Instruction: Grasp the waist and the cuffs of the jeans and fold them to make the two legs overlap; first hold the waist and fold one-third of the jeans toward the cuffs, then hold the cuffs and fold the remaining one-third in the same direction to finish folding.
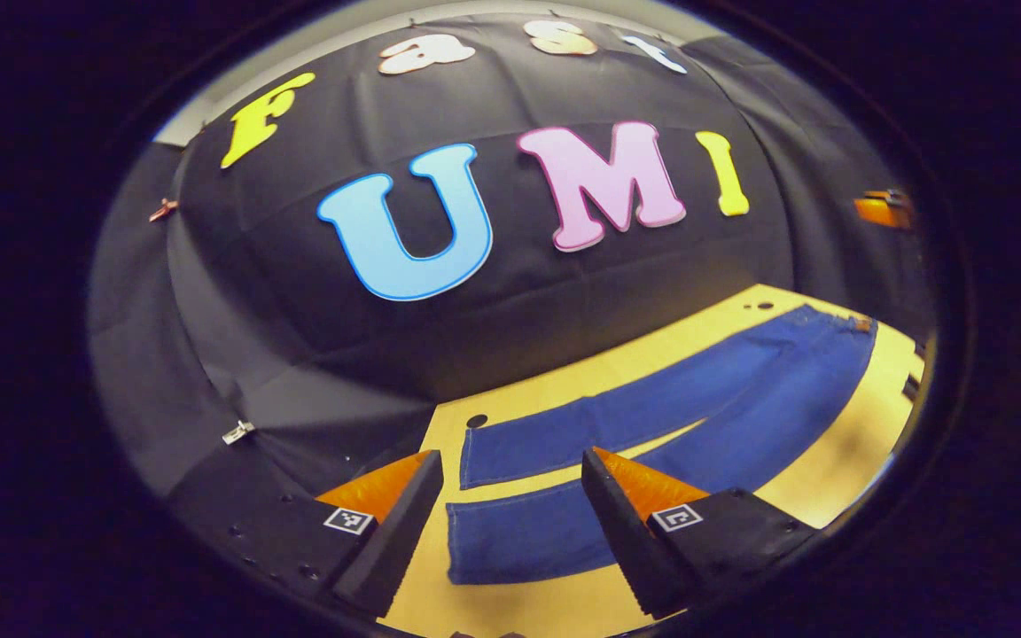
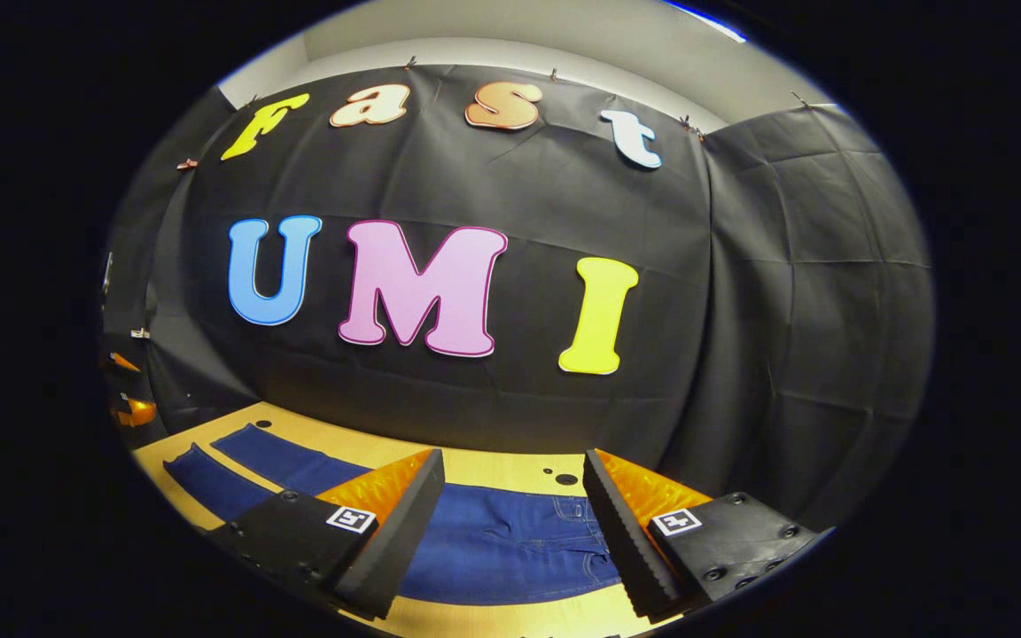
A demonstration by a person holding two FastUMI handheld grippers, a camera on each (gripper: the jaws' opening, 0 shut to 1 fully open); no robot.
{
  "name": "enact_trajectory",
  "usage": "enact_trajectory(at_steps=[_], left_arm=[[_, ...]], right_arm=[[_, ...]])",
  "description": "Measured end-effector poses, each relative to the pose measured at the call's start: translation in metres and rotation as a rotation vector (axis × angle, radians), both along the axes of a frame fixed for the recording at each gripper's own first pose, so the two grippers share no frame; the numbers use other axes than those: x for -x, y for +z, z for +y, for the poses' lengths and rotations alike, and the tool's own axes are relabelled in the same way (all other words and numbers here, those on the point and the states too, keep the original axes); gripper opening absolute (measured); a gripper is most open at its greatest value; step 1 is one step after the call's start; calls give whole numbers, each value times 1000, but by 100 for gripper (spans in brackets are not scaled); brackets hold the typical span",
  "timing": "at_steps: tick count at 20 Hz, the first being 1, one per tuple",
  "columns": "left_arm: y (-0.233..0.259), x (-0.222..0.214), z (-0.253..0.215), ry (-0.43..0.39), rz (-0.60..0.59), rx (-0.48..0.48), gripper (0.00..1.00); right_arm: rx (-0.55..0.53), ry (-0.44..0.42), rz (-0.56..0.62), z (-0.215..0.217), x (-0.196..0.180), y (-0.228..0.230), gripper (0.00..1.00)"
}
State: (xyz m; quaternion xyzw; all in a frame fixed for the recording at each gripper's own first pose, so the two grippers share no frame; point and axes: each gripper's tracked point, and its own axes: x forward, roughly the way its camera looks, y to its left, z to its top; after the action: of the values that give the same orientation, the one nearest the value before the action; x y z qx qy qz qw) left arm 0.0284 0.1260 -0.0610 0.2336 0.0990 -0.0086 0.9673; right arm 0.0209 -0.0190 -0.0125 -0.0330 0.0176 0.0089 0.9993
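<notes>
Blue jeans [image 1: 652, 416] lie flat on the yellow table [image 1: 838, 461], legs spread apart. In the left gripper view the two cuffs sit just beyond my left gripper [image 1: 510, 496], which hangs open above them with nothing between its fingers. The waist lies at the far right of that view. In the right gripper view the waist end of the jeans [image 2: 510, 540] lies under my right gripper [image 2: 510, 505], also open and holding nothing. The legs stretch away to the left. The other gripper [image 2: 125, 390] shows small at the far left edge of this view.
The black cloth wall stands close behind the table's far edge. Small round holes [image 1: 476, 421] mark the tabletop near the cuffs and near the waist [image 2: 566, 478]. Bare table [image 2: 360, 447] lies between jeans and wall.
</notes>
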Motion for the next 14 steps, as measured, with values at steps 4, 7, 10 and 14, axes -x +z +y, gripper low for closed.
enact_trajectory(at_steps=[4,7,10,14], left_arm=[[-66,-21,48,-58,164,-218,98],[-123,-24,91,-89,333,-450,98],[-177,-23,116,-202,494,-616,98],[-220,-12,135,-341,658,-772,98]], right_arm=[[28,4,30,-5,-5,-10,94],[22,9,74,-6,-7,-20,96],[32,-10,94,-12,-5,-28,96],[58,-28,133,-20,-2,-42,96]])
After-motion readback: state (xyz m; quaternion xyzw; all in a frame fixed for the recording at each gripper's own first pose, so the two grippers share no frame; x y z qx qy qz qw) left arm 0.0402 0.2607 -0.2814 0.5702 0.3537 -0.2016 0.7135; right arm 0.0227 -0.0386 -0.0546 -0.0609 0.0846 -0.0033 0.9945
